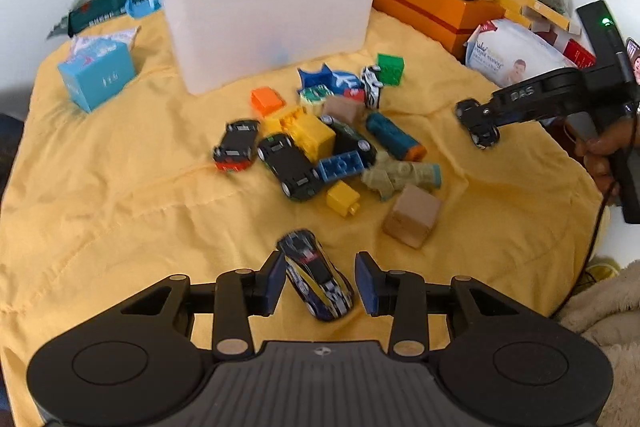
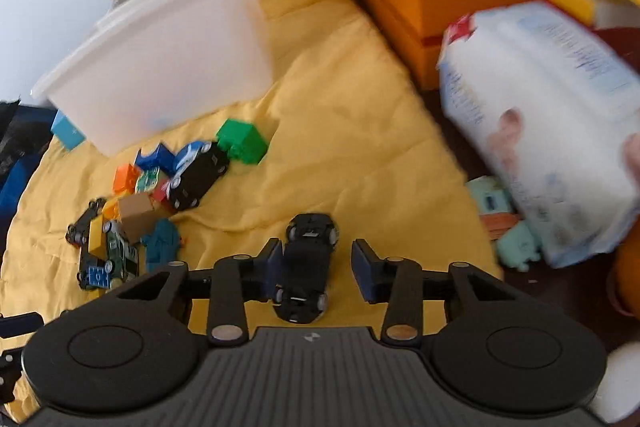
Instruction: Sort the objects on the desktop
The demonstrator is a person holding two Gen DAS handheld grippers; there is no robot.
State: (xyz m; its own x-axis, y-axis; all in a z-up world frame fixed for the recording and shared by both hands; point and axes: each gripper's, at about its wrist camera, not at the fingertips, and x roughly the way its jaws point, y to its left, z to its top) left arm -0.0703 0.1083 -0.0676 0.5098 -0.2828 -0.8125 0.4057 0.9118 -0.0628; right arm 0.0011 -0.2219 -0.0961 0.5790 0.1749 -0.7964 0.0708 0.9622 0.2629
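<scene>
I am looking down my left gripper (image 1: 320, 283) at a blue, yellow and white race car (image 1: 316, 277) lying between its parted fingers near the front edge of the yellow cloth (image 1: 100, 195), touching the left pad only, its long axis slanting away to the upper left. My right gripper (image 2: 316, 269), out toward the cloth's right edge, is standing likewise around an upturned black car (image 2: 306, 267), a gap showing at the right pad, so I judge neither gripped.

left hand-held gripper (image 1: 320, 281) pointing steeply down, jaws part open, left pad (image 1: 274, 279) against a small car and right pad clear; right hand-held gripper (image 2: 316, 269) likewise, jaws part open, gripped by a hand (image 1: 608, 155).
</scene>
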